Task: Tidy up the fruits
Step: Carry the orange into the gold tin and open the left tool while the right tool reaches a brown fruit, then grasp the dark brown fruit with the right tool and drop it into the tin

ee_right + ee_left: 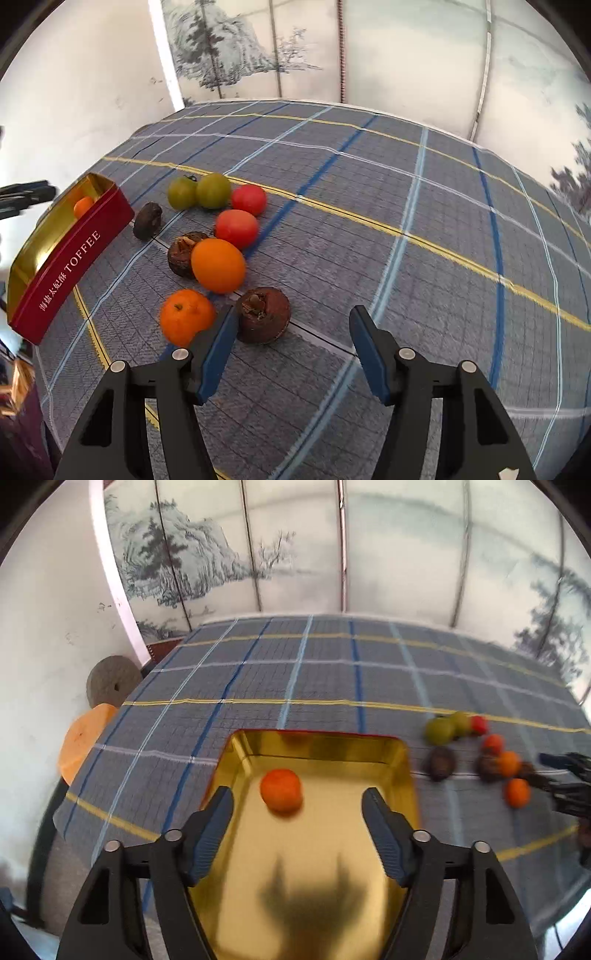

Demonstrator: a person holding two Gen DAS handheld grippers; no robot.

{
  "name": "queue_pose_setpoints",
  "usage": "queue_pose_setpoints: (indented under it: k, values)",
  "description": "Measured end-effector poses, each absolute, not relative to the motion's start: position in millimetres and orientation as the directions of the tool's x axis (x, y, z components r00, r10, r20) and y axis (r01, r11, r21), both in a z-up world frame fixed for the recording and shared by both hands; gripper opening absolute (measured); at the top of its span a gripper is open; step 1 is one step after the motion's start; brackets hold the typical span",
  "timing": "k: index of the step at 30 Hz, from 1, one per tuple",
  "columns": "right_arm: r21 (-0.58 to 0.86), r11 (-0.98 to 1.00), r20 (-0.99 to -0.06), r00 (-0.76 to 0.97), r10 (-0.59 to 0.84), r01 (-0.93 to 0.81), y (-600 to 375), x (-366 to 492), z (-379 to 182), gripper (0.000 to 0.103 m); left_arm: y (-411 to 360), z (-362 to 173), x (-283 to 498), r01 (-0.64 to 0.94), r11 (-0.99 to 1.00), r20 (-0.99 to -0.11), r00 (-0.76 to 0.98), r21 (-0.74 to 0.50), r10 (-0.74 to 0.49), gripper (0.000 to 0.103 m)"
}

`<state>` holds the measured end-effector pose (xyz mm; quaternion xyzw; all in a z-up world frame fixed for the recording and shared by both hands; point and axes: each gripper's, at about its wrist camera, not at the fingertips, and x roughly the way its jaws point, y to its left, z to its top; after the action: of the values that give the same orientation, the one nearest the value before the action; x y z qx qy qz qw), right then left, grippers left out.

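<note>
A gold-lined red toffee tin lies on the checked cloth, and it also shows in the right wrist view. One orange fruit sits inside it, seen too in the right wrist view. My left gripper is open and empty above the tin. My right gripper is open and empty, just behind a brown fruit. Near it lie two orange fruits, two red tomatoes, two green ones and two more brown fruits.
The table has a blue-grey checked cloth. A painted folding screen stands behind it. A round stone and an orange cushion lie beyond the table's left edge. The right gripper shows at the right edge of the left wrist view.
</note>
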<state>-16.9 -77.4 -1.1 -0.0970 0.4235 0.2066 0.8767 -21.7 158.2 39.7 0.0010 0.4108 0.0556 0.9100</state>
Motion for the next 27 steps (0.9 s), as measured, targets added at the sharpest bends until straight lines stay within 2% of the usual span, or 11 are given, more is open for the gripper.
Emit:
queue_pose_setpoints:
  k: [3, 5, 7, 10, 12, 15, 17, 19, 21, 27]
  values:
    - [-0.002, 0.884, -0.799, 0.533, 0.280, -0.467, -69.0, -11.5, -5.1, 0.059, 144.3, 46.5, -54.3, -0.083, 0.996, -0.727, 0.682, 0.032, 0.080, 0.077]
    - [0.006, 0.878, -0.811, 0.512, 0.285, -0.479, -65.0, -8.4, -6.8, 0.054, 137.4, 48.1, -68.8, -0.086, 0.996, -0.722, 0.687, 0.030, 0.081, 0.078]
    - [0.032, 0.870, -0.824, 0.480, 0.301, -0.492, -62.0, -4.2, -11.8, 0.035, 133.1, 48.5, -78.6, -0.093, 0.995, -0.729, 0.680, 0.022, 0.079, 0.079]
    - [0.030, 0.874, -0.827, 0.479, 0.294, -0.484, -61.5, -2.5, -11.9, 0.023, 136.5, 48.7, -86.6, -0.082, 0.997, -0.739, 0.672, -0.012, 0.046, 0.079]
    - [0.034, 0.882, -0.820, 0.491, 0.294, -0.471, -63.4, -4.5, -9.1, 0.023, 138.7, 50.8, -92.7, -0.098, 0.995, -0.736, 0.673, 0.007, 0.071, 0.079]
    - [0.045, 0.893, -0.796, 0.525, 0.303, -0.448, -64.7, -13.3, 6.5, 0.023, 146.4, 59.6, -108.9, -0.163, 0.984, -0.682, 0.713, 0.067, 0.164, 0.079]
    - [0.062, 0.878, -0.760, 0.547, 0.350, -0.475, -53.8, -26.1, 27.5, 0.023, 151.3, 64.2, -117.3, -0.203, 0.973, -0.651, 0.726, 0.106, 0.222, 0.079]
    - [0.104, 0.848, -0.732, 0.537, 0.419, -0.519, -31.1, -34.0, 44.5, 0.023, 156.7, 65.4, -120.3, -0.244, 0.960, -0.643, 0.715, 0.137, 0.273, 0.084]
    - [0.141, 0.807, -0.721, 0.499, 0.480, -0.573, -0.4, -37.0, 52.5, 0.023, 165.4, 66.1, -123.6, -0.270, 0.954, -0.642, 0.711, 0.129, 0.288, 0.090]
    - [0.206, 0.698, -0.727, 0.370, 0.578, -0.685, 108.4, -30.5, 44.1, 0.023, 183.0, 61.3, -130.1, -0.288, 0.945, -0.664, 0.678, 0.153, 0.314, 0.092]
